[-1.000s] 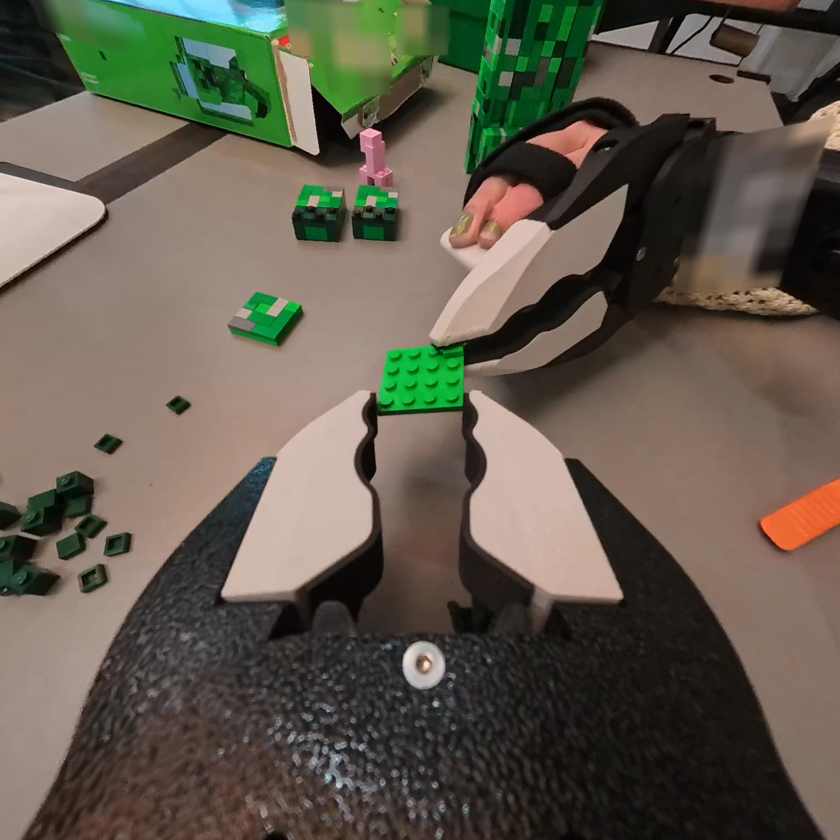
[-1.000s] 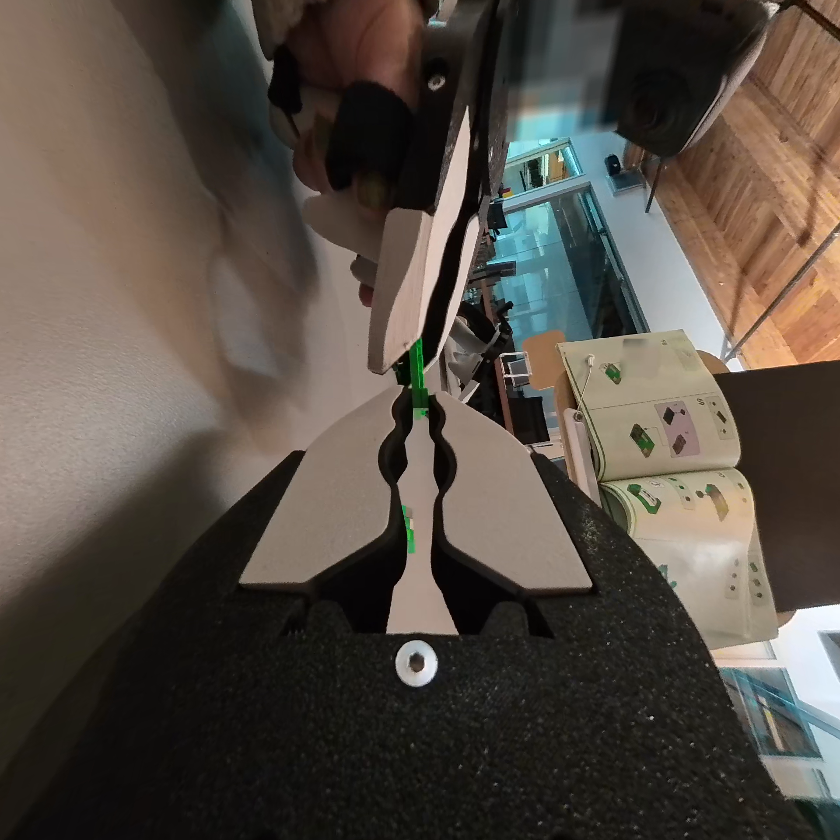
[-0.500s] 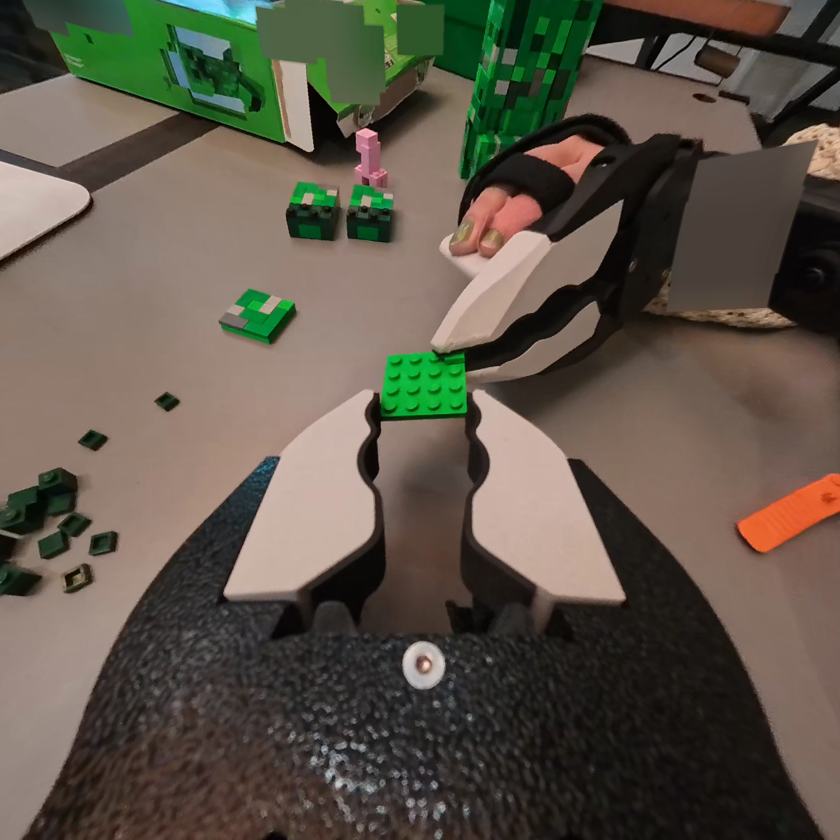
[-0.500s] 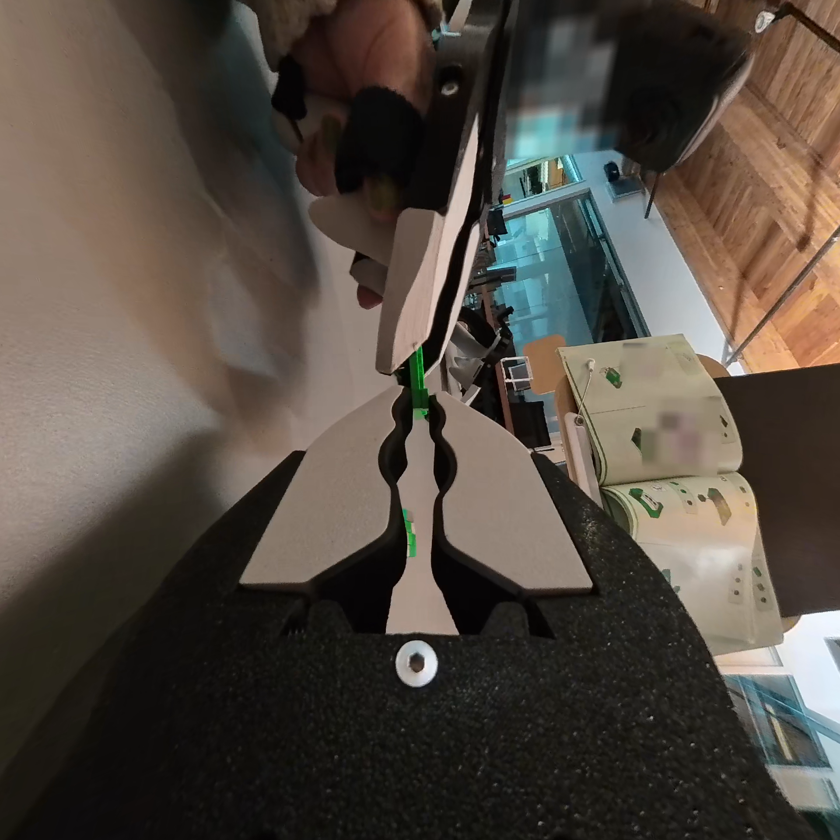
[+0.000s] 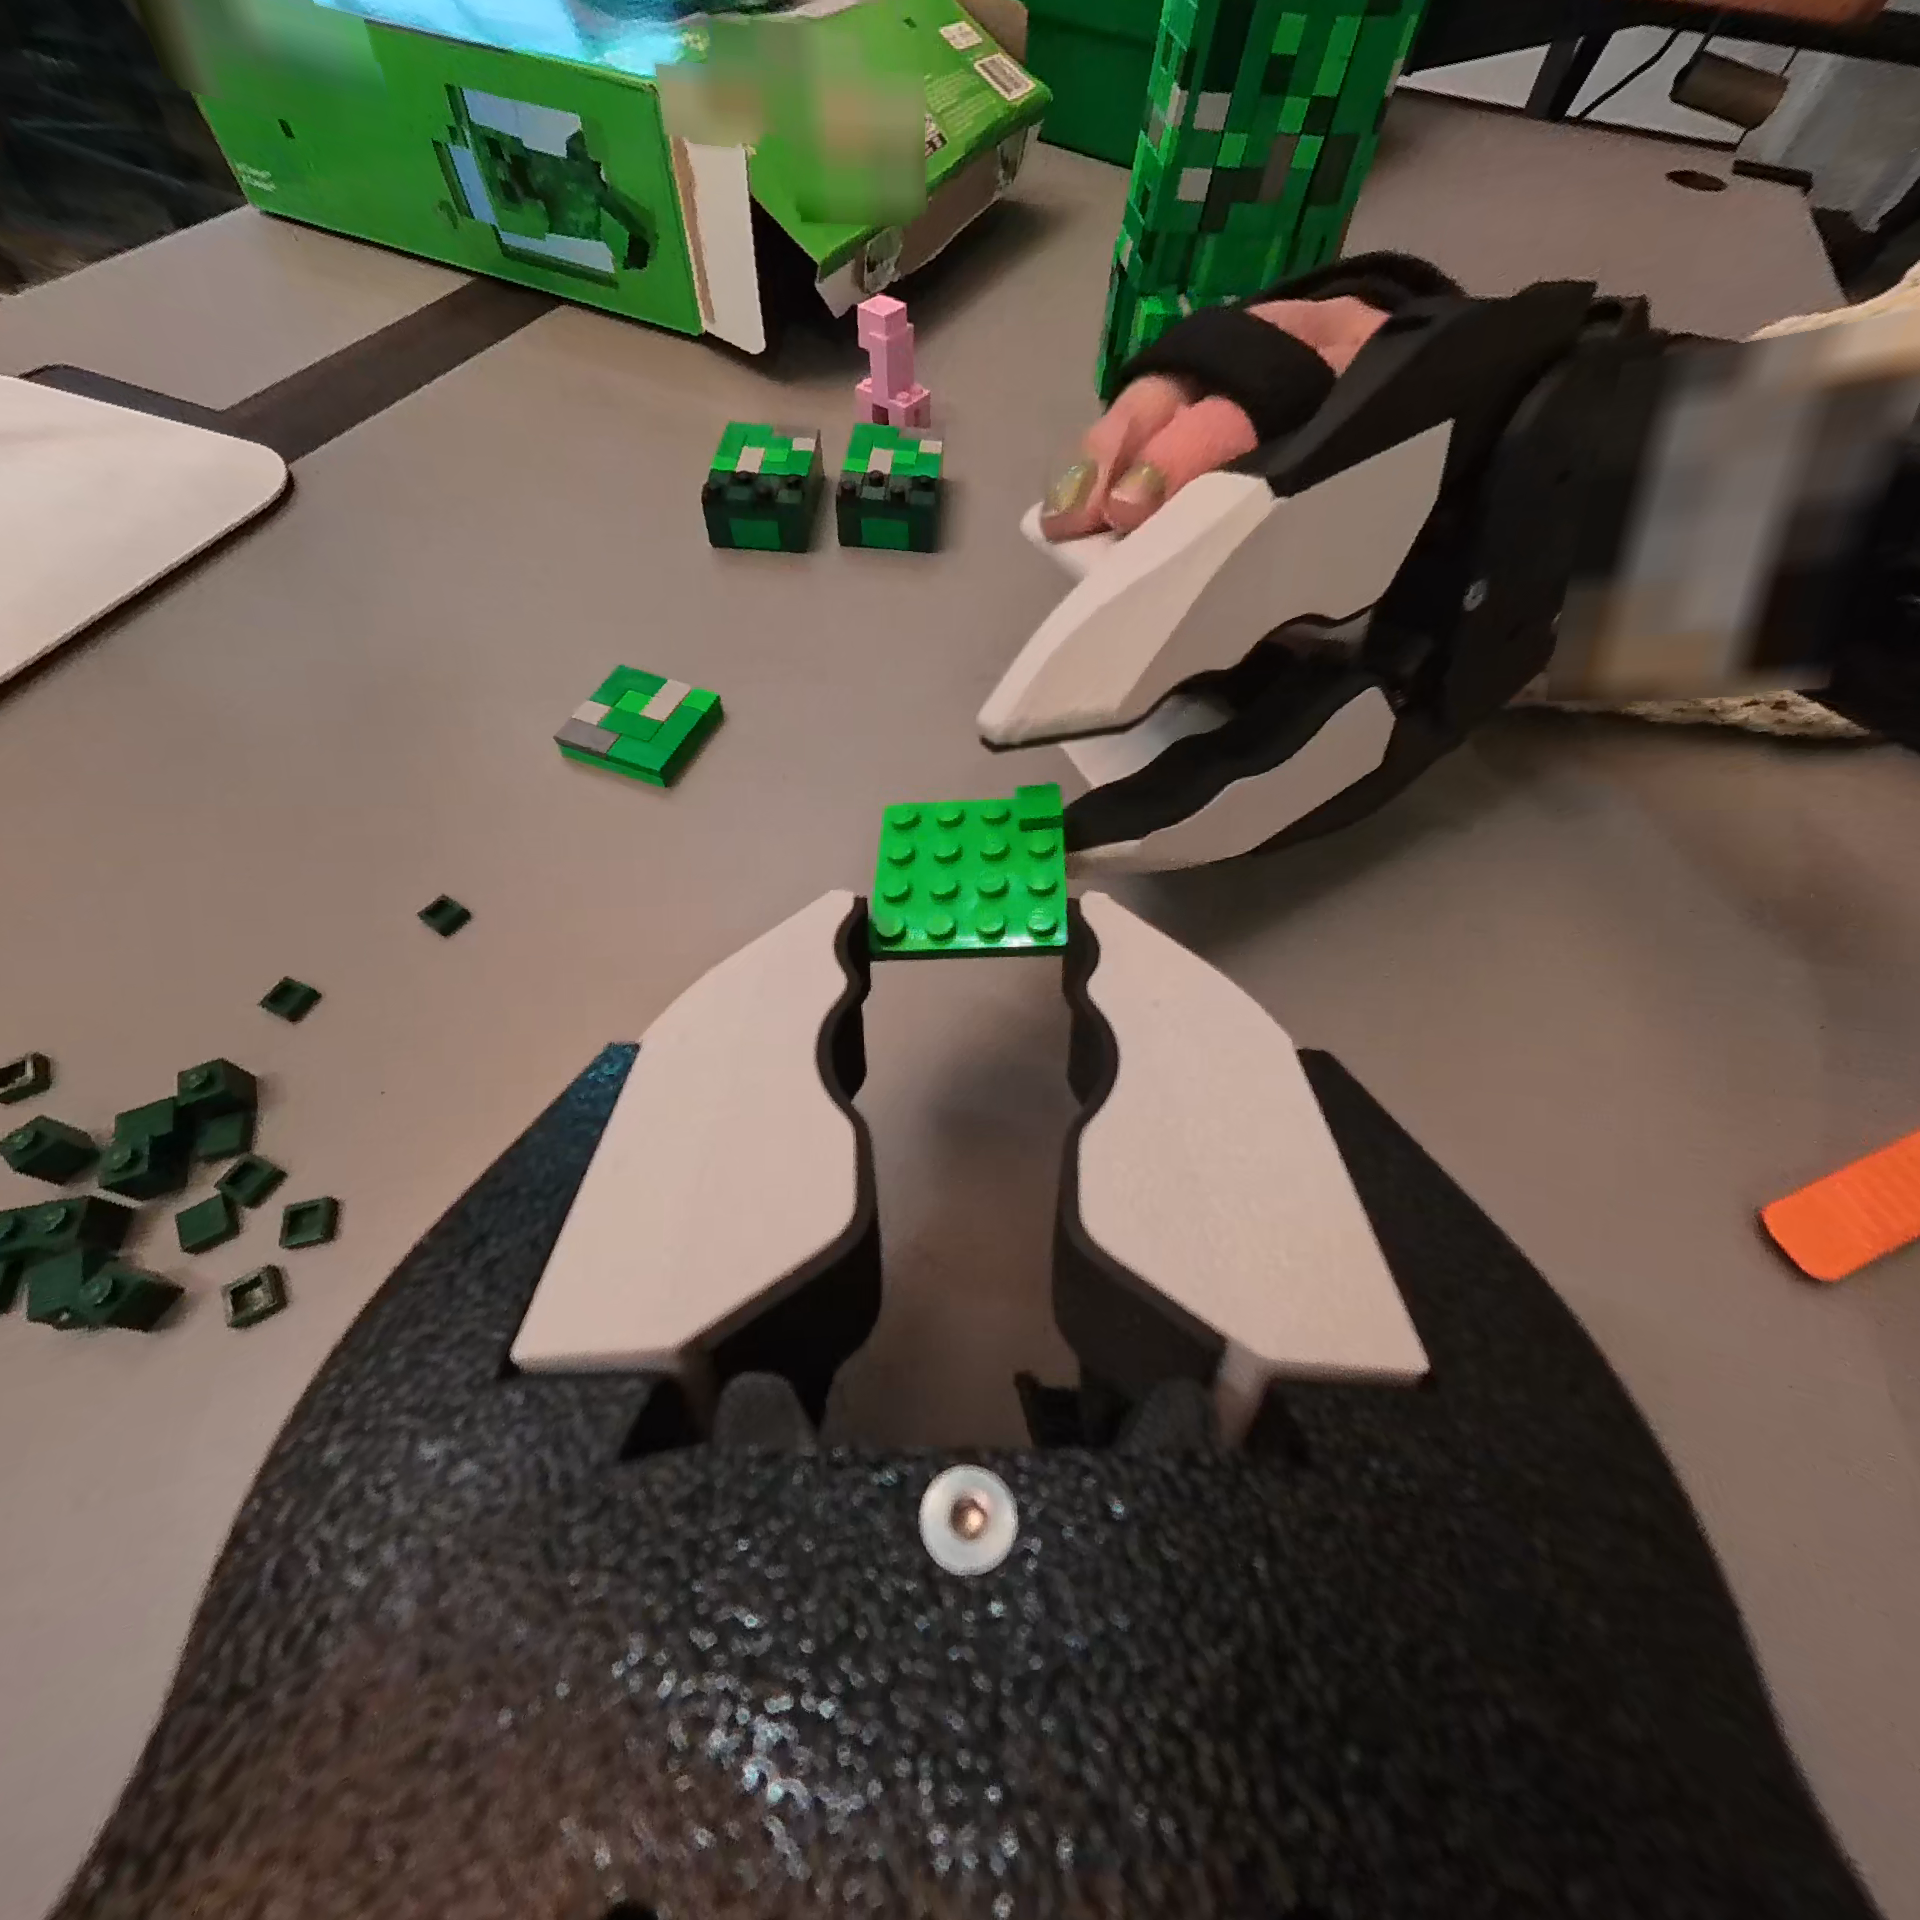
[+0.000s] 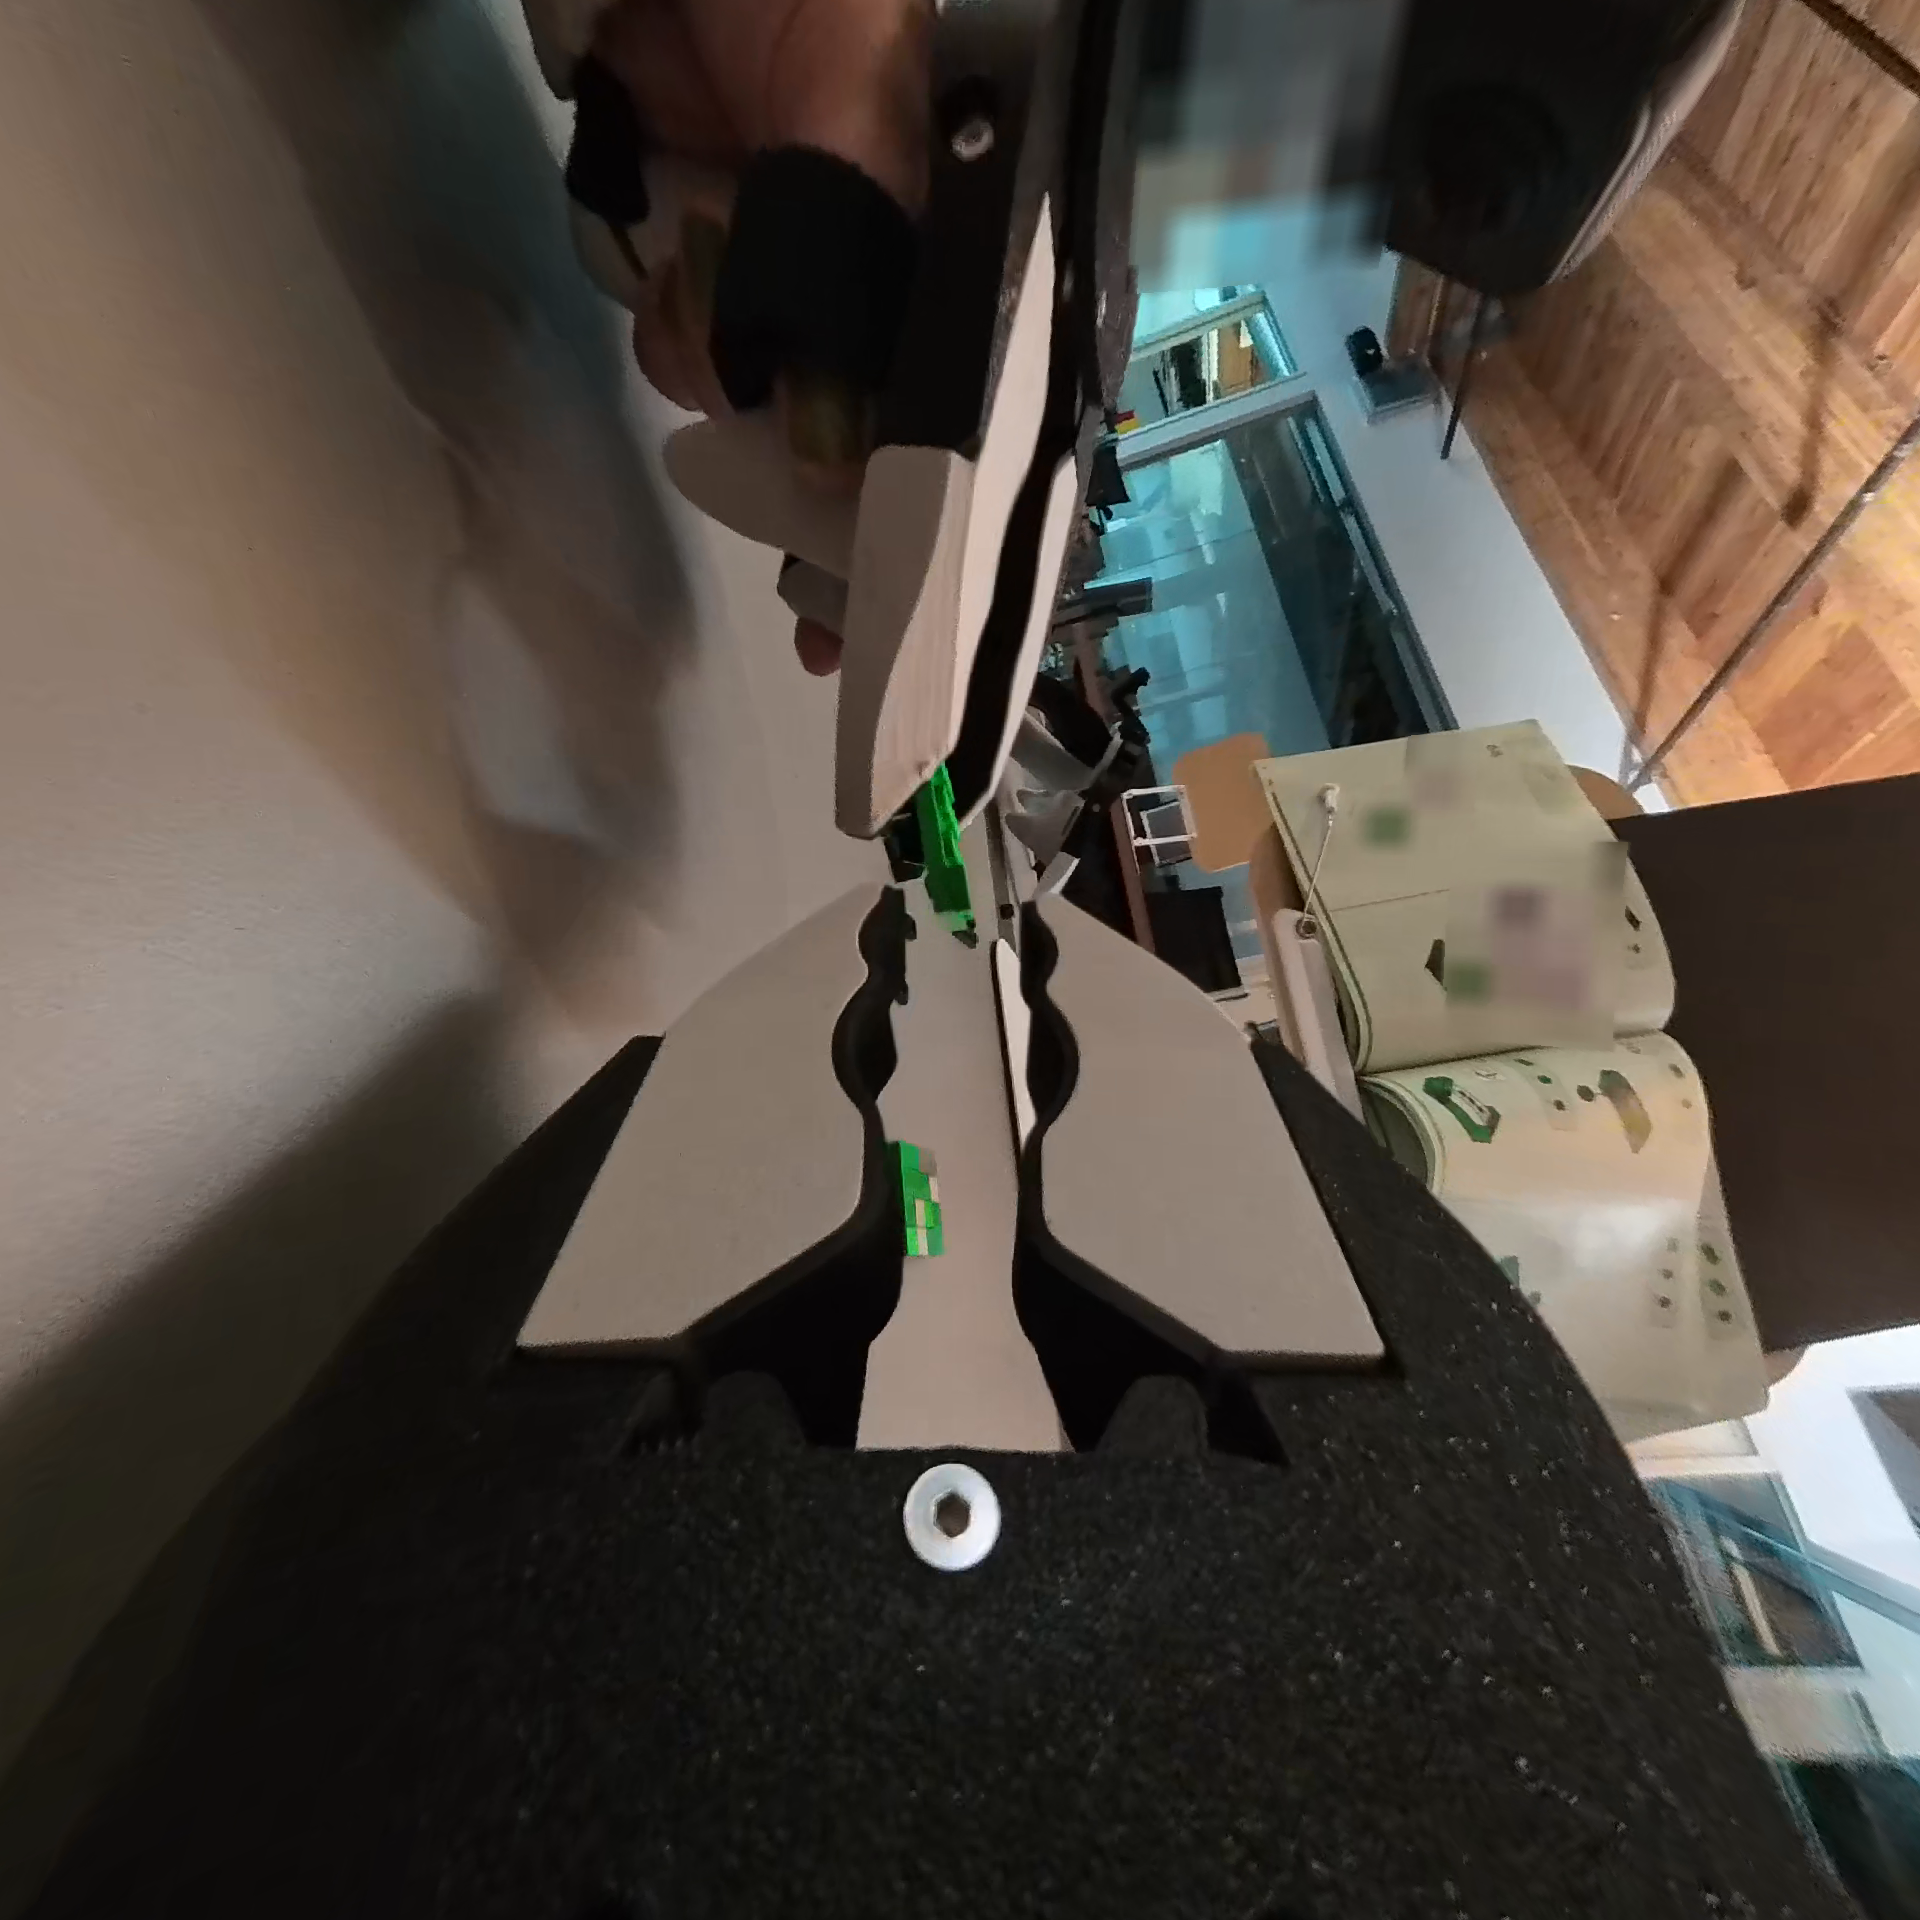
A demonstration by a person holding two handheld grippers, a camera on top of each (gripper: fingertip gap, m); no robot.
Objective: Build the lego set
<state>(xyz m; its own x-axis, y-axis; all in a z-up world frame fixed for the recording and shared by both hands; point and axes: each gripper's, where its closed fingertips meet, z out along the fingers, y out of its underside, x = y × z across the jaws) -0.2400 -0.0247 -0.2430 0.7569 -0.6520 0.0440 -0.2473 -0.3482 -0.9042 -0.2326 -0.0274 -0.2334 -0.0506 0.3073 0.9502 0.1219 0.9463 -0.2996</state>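
Observation:
My left gripper (image 5: 966, 914) is shut on the near edge of a bright green 4x4 studded plate (image 5: 971, 878) and holds it level just above the grey table (image 5: 520, 623). A small green tile (image 5: 1039, 805) sits on the plate's far right corner. My right gripper (image 5: 1039, 779) comes in from the right with its jaws apart, one finger above that corner and one beside it. In the right wrist view the right gripper (image 6: 956, 914) is open. The plate (image 6: 940, 842) shows edge-on just past its tips, held by the left gripper's fingers (image 6: 914, 675).
A pile of dark green small pieces (image 5: 114, 1195) lies at the left. A flat tiled green square (image 5: 639, 722), two small green blocks (image 5: 826, 494), a pink figure (image 5: 888, 358), a green tower (image 5: 1247, 156) and the green box (image 5: 499, 177) stand farther back. An orange tool (image 5: 1849, 1221) lies right. An open instruction booklet (image 6: 1455, 987) shows in the right wrist view. The grippers are tip to tip, or close to it.
My right gripper was shut at the plate's far right corner. It has opened and left the small green tile on the plate. My left gripper still holds the plate.

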